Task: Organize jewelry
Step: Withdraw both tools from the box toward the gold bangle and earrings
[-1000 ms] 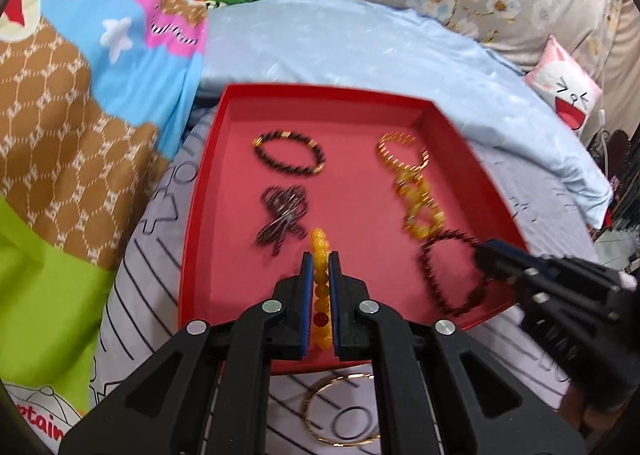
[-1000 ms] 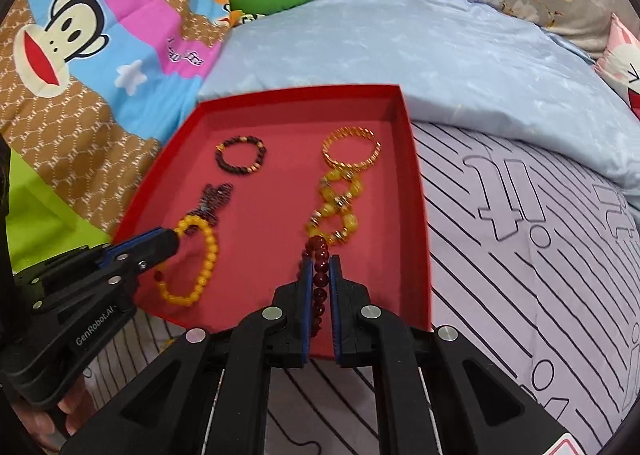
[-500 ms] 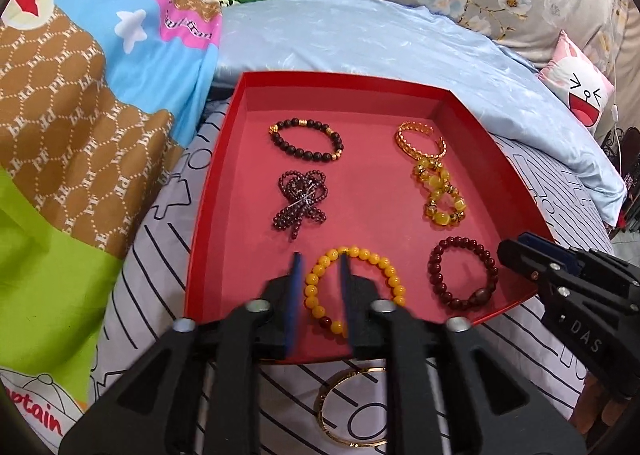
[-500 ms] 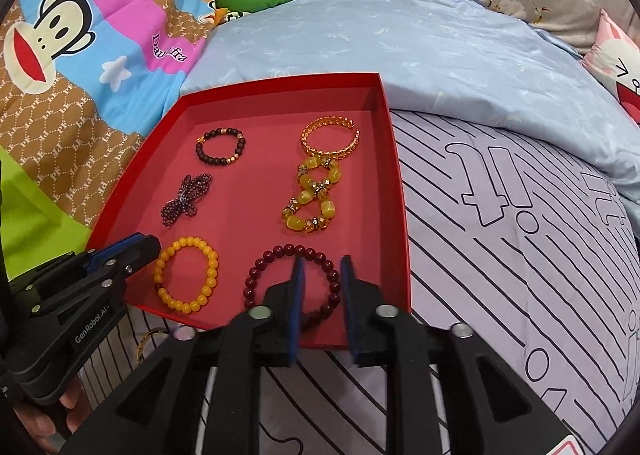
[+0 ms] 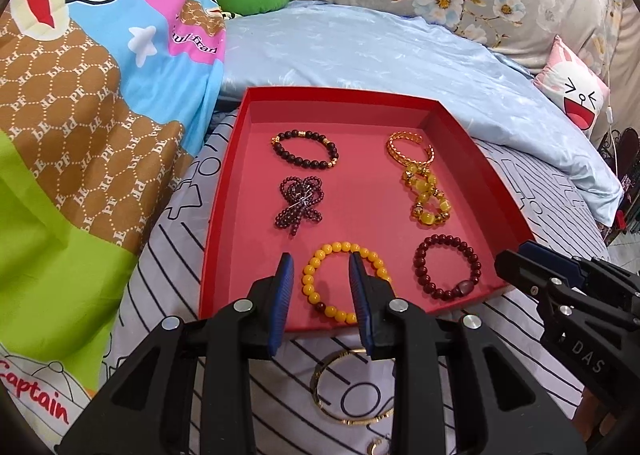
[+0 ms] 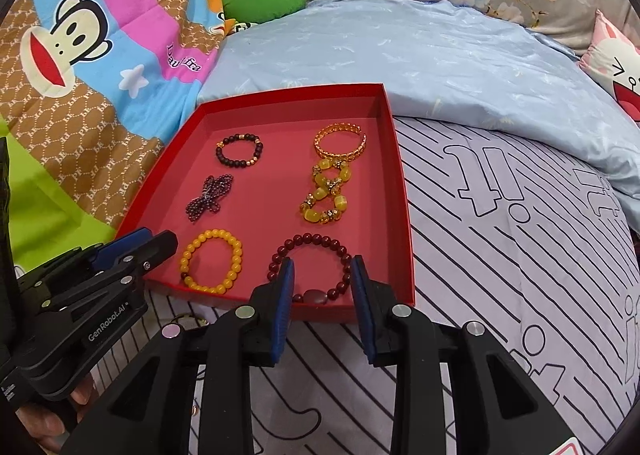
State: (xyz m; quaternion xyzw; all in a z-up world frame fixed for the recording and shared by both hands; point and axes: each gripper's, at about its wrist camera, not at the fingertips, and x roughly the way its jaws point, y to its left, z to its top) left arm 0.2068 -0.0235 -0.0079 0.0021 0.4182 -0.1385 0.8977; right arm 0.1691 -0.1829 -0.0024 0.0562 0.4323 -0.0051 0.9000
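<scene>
A red tray [image 5: 480, 175] [image 6: 404, 223] lies on the bed and holds several bracelets. The yellow bead bracelet [image 5: 344, 283] [image 6: 212, 265] lies at its near left, the dark red bead bracelet [image 5: 448, 267] [image 6: 312, 271] at its near right. Farther in lie a black bead bracelet [image 5: 306, 149], a purple bead bundle [image 5: 300, 205], a gold bangle [image 5: 410, 149] and a yellow stone bracelet [image 5: 428, 199]. My left gripper [image 5: 322, 275] is open and empty just above the yellow bracelet. My right gripper [image 6: 322, 277] is open and empty just above the dark red bracelet.
A thin gold bangle [image 5: 352, 391] lies on the striped sheet in front of the tray, under my left gripper. A small ring [image 6: 182, 321] shows beside it. A cartoon blanket [image 5: 80, 135] is at the left, a light blue quilt [image 5: 380, 55] behind the tray.
Both grippers let go of their bracelets, opened wide and drew back. The yellow and dark red bracelets now lie flat in the tray's near row.
</scene>
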